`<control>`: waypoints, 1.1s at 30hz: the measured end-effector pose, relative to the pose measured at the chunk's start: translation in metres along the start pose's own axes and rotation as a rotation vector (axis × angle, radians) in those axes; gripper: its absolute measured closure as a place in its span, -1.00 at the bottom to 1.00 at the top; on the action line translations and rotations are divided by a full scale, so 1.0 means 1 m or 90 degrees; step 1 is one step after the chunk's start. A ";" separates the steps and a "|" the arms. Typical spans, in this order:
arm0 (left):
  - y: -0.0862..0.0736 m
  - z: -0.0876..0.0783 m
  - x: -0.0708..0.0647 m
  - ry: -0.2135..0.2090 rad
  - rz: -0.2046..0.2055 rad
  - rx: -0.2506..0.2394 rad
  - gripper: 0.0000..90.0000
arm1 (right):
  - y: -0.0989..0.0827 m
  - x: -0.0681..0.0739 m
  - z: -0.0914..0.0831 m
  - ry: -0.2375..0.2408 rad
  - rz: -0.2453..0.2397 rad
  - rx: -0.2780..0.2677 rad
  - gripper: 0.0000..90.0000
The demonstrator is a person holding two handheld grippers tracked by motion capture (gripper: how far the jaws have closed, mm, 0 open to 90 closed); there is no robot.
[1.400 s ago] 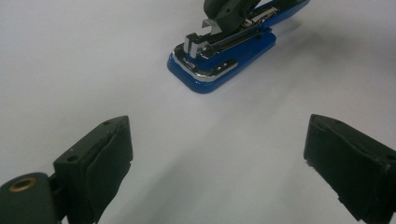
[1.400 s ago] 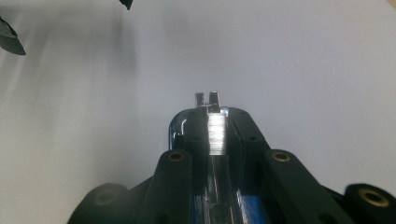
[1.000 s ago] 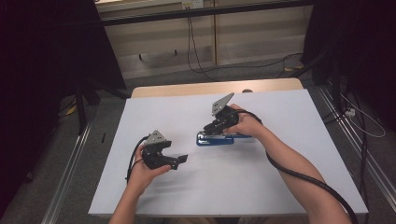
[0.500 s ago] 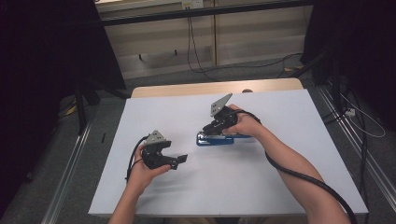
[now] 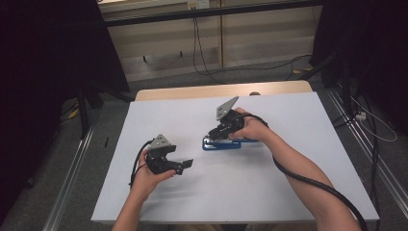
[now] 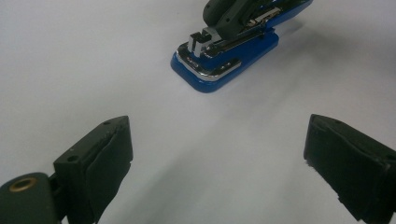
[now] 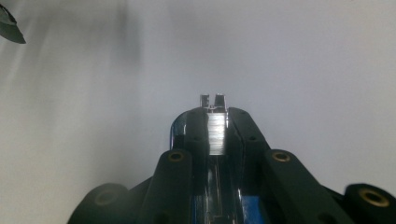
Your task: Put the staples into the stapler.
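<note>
Right gripper (image 5: 217, 135) jaws clamp blue stapler (image 5: 221, 143) mid-table (image 5: 288, 192); left gripper (image 5: 185, 164), jaws spread wide, at stapler's 8 o'clock.

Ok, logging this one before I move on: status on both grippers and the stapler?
Left gripper open, holding nothing, short of the stapler. Right gripper shut on stapler's top. Stapler flat on the white table. Nothing between them.

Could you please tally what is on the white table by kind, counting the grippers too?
Blue stapler: 1
Grippers: 2, the left gripper and the right gripper
Total: 3
</note>
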State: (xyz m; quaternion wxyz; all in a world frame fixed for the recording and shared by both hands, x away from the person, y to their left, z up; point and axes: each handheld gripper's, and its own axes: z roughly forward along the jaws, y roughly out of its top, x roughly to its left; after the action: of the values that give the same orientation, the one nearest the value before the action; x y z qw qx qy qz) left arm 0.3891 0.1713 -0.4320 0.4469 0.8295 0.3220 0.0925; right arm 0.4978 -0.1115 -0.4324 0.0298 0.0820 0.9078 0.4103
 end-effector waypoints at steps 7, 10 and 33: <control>0.000 0.000 0.000 0.000 0.001 0.002 -0.82 | 0.000 0.000 0.003 0.002 0.001 -0.003 0.76; 0.000 0.000 0.001 0.000 0.003 0.004 -0.82 | 0.001 0.000 0.004 0.003 0.001 -0.004 0.76; 0.000 0.002 0.000 0.001 0.000 0.004 -0.82 | 0.001 0.000 0.004 -0.002 0.023 -0.022 0.51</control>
State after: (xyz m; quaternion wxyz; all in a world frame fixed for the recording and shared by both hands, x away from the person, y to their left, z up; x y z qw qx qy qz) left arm 0.3904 0.1700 -0.4335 0.4444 0.8305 0.3229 0.0922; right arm 0.4989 -0.1077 -0.4340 0.0255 0.0984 0.8989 0.4263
